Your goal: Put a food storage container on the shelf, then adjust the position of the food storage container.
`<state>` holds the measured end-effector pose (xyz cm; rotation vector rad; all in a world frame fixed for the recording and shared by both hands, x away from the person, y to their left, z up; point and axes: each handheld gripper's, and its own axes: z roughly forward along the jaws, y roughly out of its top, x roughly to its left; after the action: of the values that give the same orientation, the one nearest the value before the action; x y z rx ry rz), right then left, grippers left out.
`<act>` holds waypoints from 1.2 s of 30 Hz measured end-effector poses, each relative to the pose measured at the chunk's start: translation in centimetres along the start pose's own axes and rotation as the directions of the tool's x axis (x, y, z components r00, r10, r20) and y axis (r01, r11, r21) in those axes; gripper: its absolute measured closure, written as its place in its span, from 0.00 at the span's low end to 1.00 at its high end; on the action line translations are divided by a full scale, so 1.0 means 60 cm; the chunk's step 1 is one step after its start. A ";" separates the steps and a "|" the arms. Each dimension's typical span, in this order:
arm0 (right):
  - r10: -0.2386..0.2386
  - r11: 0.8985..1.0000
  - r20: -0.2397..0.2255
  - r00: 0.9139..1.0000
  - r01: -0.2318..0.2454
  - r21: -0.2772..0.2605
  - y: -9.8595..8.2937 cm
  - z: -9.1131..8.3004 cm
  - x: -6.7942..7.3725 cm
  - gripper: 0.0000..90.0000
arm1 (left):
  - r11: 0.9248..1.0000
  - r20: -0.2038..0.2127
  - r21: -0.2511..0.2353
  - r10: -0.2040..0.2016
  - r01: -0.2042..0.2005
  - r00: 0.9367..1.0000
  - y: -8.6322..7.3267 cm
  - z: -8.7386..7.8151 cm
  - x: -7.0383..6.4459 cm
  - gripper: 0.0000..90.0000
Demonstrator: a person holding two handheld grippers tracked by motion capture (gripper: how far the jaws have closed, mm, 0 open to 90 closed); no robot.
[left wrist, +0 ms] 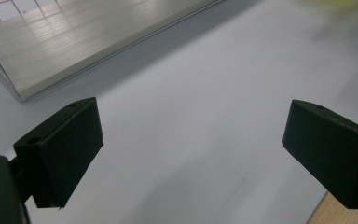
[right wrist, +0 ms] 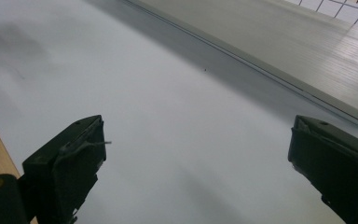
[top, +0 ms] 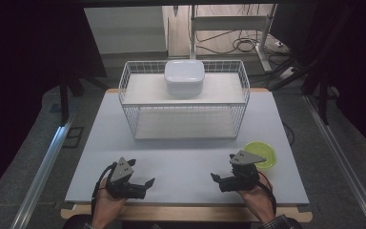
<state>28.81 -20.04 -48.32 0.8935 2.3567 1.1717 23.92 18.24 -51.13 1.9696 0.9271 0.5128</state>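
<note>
A white wire rack (top: 185, 102) stands mid-bench (top: 181, 162), with a white lidded box (top: 184, 76) on its top shelf. In front of the rack, the left gripper (top: 140, 172) and right gripper (top: 223, 168) hover with fingers released, grasping nothing. A green bowl (top: 262, 153) sits right of the rack's front, just beside the right gripper.

A white tabletop (top: 181, 162) (wooden edging shows along its near side) carries a white wire two-tier rack (top: 185, 102) at its far middle and a yellow-green bowl (top: 262, 153) near the right edge, well apart from the rack.
</note>
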 end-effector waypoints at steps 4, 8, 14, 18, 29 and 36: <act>0.020 1.000 0.024 1.000 -0.021 0.005 -0.001 0.000 -0.004 0.04 | 1.000 -0.002 -0.008 0.009 -0.009 1.000 0.001 -0.001 -0.002 0.05; 0.041 0.999 0.057 0.998 -0.042 0.022 -0.001 -0.001 -0.012 0.01 | 1.000 -0.004 -0.005 0.006 -0.006 1.000 0.000 -0.001 0.000 0.05; 0.073 0.997 0.087 0.994 -0.073 0.004 0.001 -0.010 -0.026 0.00 | 1.000 0.001 0.002 0.004 -0.004 1.000 -0.002 0.003 -0.001 0.05; 0.089 0.996 0.127 0.988 -0.092 0.017 0.001 -0.021 -0.041 0.14 | 1.000 0.002 0.009 0.005 -0.005 1.000 -0.002 0.005 -0.001 0.05; 0.151 0.989 0.209 0.966 -0.146 -0.036 -0.005 -0.076 -0.100 0.65 | 1.000 0.008 0.020 -0.001 0.001 1.000 -0.004 0.009 -0.001 0.05; 0.204 0.979 0.297 0.933 -0.197 -0.053 -0.021 -0.106 -0.147 0.84 | 1.000 0.011 0.028 0.002 -0.003 1.000 -0.005 0.013 -0.003 0.05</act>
<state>31.24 -30.27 -45.24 1.2351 2.0412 1.0455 24.20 17.77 -51.79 1.9973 0.9295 0.4918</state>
